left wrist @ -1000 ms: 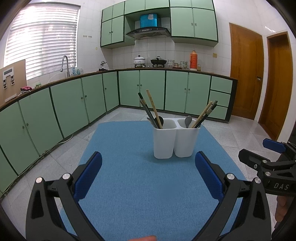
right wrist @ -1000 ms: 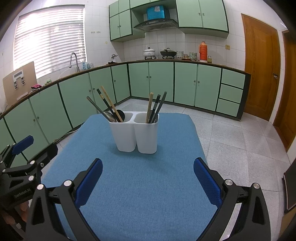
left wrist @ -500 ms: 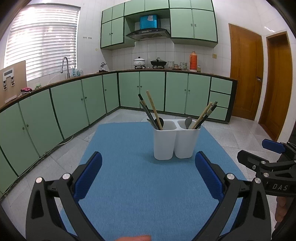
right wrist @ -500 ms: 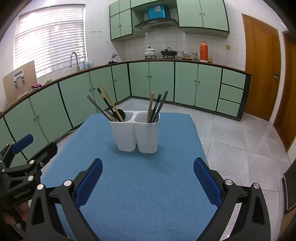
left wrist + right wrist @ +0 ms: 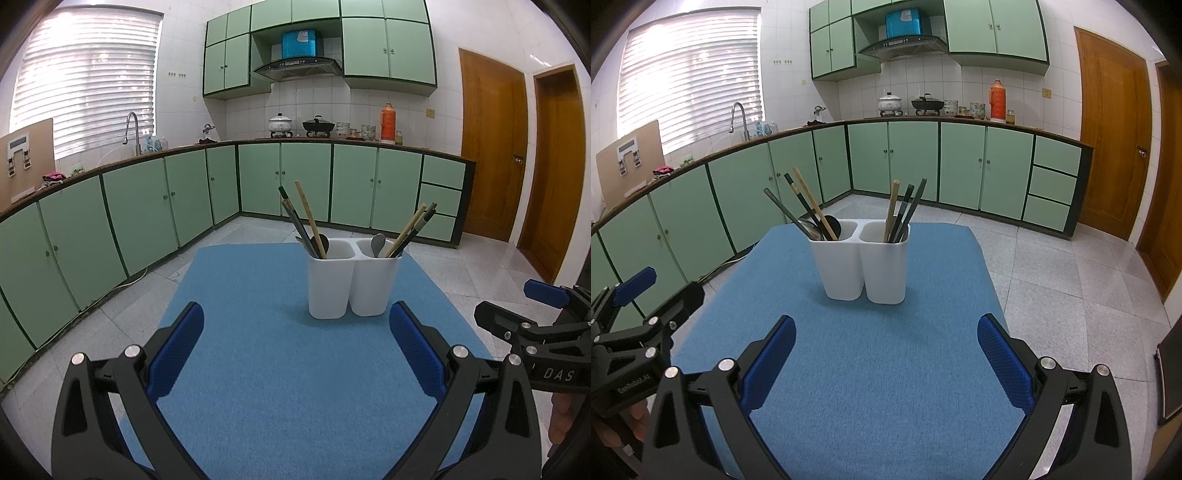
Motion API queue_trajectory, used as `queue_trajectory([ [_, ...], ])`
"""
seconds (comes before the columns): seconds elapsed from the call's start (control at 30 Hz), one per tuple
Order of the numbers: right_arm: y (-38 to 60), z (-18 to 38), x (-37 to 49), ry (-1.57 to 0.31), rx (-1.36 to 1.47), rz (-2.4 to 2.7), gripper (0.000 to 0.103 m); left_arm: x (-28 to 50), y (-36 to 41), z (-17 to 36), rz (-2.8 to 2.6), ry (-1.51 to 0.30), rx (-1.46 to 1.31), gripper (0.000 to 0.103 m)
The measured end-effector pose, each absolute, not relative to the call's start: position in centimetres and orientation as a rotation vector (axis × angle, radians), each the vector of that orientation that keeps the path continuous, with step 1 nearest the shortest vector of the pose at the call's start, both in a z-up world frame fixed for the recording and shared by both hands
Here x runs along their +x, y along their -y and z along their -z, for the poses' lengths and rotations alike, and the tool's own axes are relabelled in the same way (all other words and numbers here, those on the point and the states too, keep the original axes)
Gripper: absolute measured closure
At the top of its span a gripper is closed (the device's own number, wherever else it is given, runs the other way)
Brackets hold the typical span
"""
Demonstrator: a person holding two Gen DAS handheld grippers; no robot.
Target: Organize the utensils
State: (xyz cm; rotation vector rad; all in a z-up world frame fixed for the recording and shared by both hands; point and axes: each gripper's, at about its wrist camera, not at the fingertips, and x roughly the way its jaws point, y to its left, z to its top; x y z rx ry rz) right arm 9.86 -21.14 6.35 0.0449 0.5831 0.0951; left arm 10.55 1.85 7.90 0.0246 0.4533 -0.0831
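A: Holder (image 5: 354, 284), white, two compartments joined side by side, stands upright on the blue mat (image 5: 280, 369) toward its far half.

B: And what sits in it?

A: From the left view, the left compartment has dark chopsticks (image 5: 295, 218), one bamboo chopstick (image 5: 310, 221) and a dark spoon (image 5: 320, 243), all leaning left. The right compartment has a grey spoon (image 5: 378, 244) and more chopsticks (image 5: 410, 230) leaning right.

B: Anything loose on the mat?

A: I see only the holder on it; the mat covers the table.

B: The tongs?

A: Left tongs (image 5: 295, 347) are spread wide with nothing between the blue pads, on the near side of the holder and apart from it. Right tongs (image 5: 886, 350) likewise gape, empty, near edge of the mat. Each shows at the edge of the other's view.

B: Beyond that?

A: Green cabinets (image 5: 147, 214) wrap the left and far walls, pots (image 5: 908, 103) and a red flask (image 5: 997, 99) on the far counter, wooden doors (image 5: 491, 155) right.
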Motion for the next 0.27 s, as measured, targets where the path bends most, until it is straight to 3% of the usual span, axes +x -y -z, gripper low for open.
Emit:
queue_trajectory([
  [0.27, 21.19, -6.44, 9.87, -0.583, 0.045, -0.095, 0.006, 10.6, -1.84, -7.86, 0.083, -0.454, 0.024, 0.005],
])
